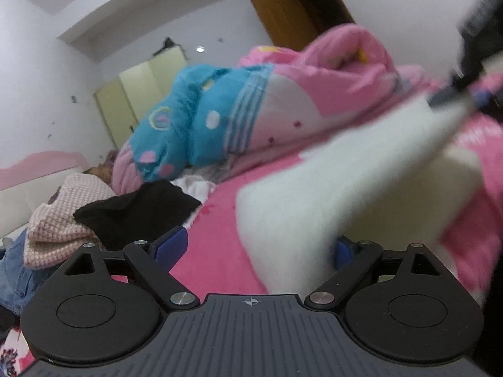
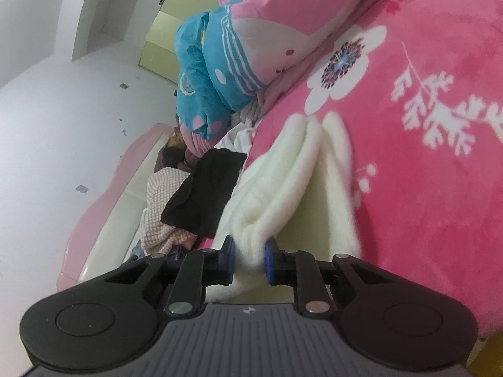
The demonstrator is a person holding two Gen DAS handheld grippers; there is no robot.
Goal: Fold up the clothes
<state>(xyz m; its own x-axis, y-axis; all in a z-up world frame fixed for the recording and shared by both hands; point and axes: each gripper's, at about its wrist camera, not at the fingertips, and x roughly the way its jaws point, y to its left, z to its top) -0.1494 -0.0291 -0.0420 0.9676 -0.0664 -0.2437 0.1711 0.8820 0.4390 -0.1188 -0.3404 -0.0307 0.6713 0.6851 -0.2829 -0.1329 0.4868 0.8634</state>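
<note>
**White fleece pinched on the pink bed**

On the pink flower-printed bed cover [image 2: 424,72] lies a fluffy white fleece garment [image 2: 283,182], partly folded into soft layers. The right tongs [image 2: 249,256] pinch a bunched edge of this garment between their 2 blue pads [image 2: 268,257], with the fabric squeezed in the narrow gap. From the left wrist view, the same white garment [image 1: 330,194] stretches up toward the right tongs [image 1: 449,94], which appear blurred at the upper right. The left tongs [image 1: 254,245] stand spread wide; the white fleece hangs over the right-hand finger, and I cannot tell whether it touches the pad there.

Beyond the garment, a black folded cloth [image 2: 204,194] rests on a pink-and-white checked knit garment [image 2: 163,207], near the bed's pale headboard [image 2: 119,207]. A rolled blue and pink quilt [image 2: 217,62] is heaped further along the bed.
</note>
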